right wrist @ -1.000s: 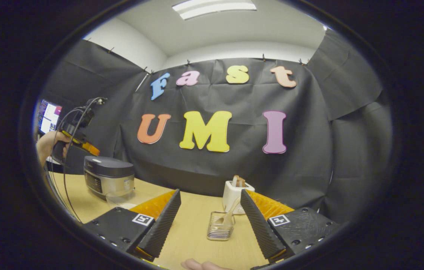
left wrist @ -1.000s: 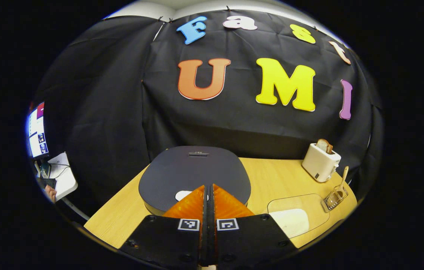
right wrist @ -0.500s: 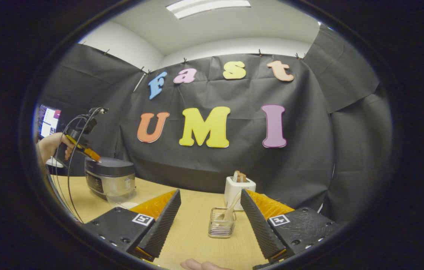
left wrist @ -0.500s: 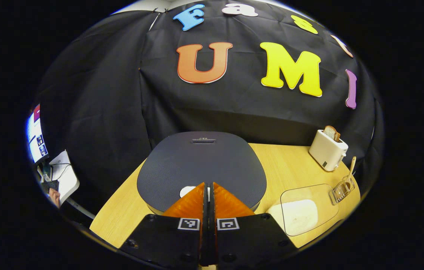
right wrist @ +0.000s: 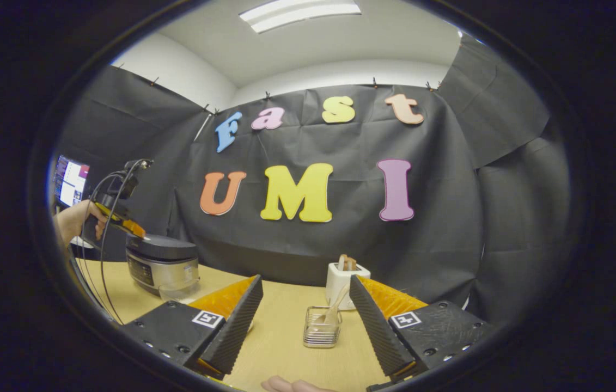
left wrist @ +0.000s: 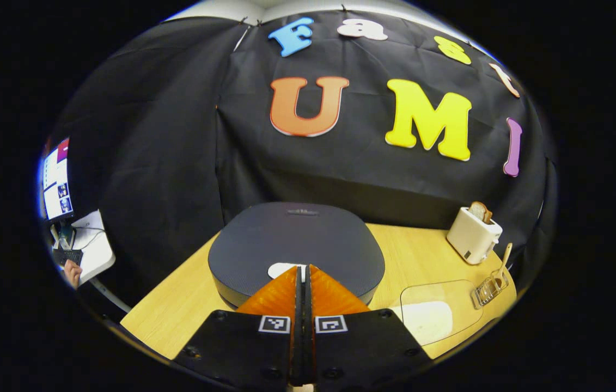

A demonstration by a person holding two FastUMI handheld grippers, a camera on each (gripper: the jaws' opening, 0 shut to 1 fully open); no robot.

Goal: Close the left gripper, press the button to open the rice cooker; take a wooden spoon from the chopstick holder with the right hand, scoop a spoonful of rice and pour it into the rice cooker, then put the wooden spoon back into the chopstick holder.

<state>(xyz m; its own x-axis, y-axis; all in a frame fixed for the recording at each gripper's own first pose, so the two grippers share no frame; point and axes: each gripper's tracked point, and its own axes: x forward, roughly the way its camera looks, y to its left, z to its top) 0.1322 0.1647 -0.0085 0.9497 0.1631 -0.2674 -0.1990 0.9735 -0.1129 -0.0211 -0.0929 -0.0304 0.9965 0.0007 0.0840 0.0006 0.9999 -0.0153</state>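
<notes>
White button [left wrist: 284,269] half hidden behind left gripper [left wrist: 303,268].

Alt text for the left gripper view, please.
The left gripper, fingers shut together, points at the pale button on the closed rice cooker. To the right on the wooden table stand a toaster and a chopstick holder with a wooden spoon.

rice cooker [left wrist: 297,245]: dark grey lid with fine dotted texture, silver side band
button [left wrist: 281,269]: white
table [left wrist: 188,305]: light wood grain
toaster [left wrist: 472,235]: cream
wooden spoon [left wrist: 502,261]: pale wood
chopstick holder [right wrist: 321,334]: clear, ribbed
</notes>
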